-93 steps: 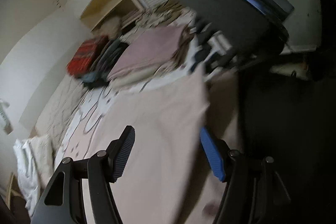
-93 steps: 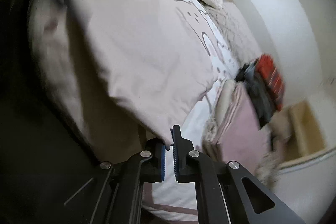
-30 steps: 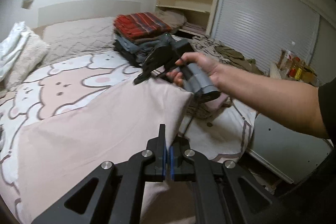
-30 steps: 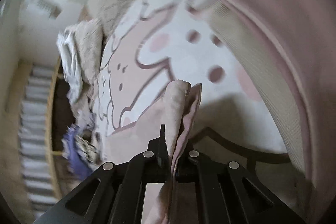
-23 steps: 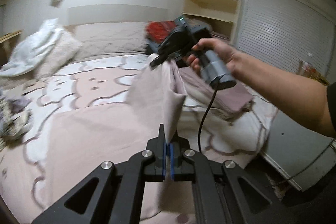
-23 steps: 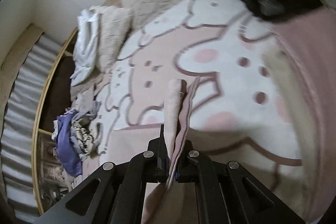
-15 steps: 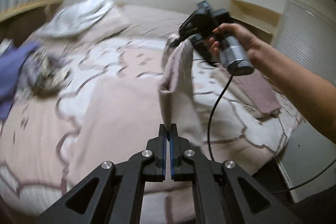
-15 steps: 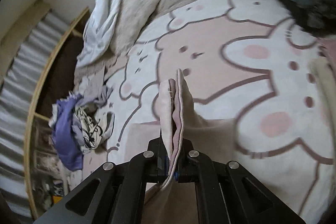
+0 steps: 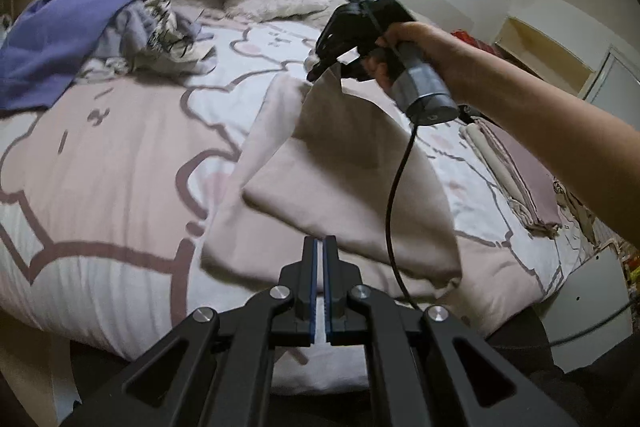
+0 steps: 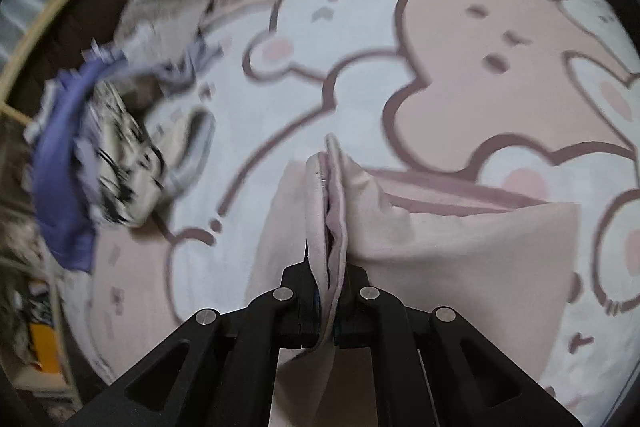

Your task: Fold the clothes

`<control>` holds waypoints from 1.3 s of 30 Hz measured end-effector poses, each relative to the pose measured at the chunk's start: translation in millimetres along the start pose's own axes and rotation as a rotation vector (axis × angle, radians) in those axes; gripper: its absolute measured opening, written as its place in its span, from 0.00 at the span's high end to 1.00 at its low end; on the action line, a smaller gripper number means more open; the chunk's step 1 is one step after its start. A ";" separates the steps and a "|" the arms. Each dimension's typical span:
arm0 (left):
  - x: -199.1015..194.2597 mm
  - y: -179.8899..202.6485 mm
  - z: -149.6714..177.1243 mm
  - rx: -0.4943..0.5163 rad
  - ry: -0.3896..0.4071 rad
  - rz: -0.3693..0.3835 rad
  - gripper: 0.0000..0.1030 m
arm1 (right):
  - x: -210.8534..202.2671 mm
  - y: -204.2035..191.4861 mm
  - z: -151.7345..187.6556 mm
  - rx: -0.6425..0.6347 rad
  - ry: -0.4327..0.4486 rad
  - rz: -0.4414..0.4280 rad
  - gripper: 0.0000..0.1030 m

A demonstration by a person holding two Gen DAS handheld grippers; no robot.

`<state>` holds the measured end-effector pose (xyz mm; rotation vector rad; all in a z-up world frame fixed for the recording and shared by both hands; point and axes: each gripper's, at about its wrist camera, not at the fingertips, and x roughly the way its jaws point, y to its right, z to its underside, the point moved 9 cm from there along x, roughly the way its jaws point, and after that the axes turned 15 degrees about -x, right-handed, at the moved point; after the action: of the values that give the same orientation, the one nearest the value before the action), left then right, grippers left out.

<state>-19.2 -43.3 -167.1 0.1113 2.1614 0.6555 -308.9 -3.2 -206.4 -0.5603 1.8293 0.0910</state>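
1. A pale pink cloth garment lies partly folded over itself on a bed with a white and pink cartoon-bear cover.
2. The left gripper has its jaws clenched on the garment's near edge.
3. The right gripper, held in a hand, is clamped on a bunched corner of the garment, lifting it above the bed.
4. A heap of purple and patterned clothes lies near the pillows.

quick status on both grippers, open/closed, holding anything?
Left gripper: closed on an edge of the pale pink cloth.
Right gripper: closed, pinching a bunched edge of the same cloth, lifted above the bed.
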 end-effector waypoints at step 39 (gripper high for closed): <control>14.6 1.2 -59.7 -0.279 -0.015 0.114 0.97 | -95.8 -43.3 276.0 -0.745 0.178 0.282 0.15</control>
<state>-73.9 -62.7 -147.1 0.0899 2.0376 1.0112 -26.4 82.9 -201.7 -0.8323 2.0163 0.9674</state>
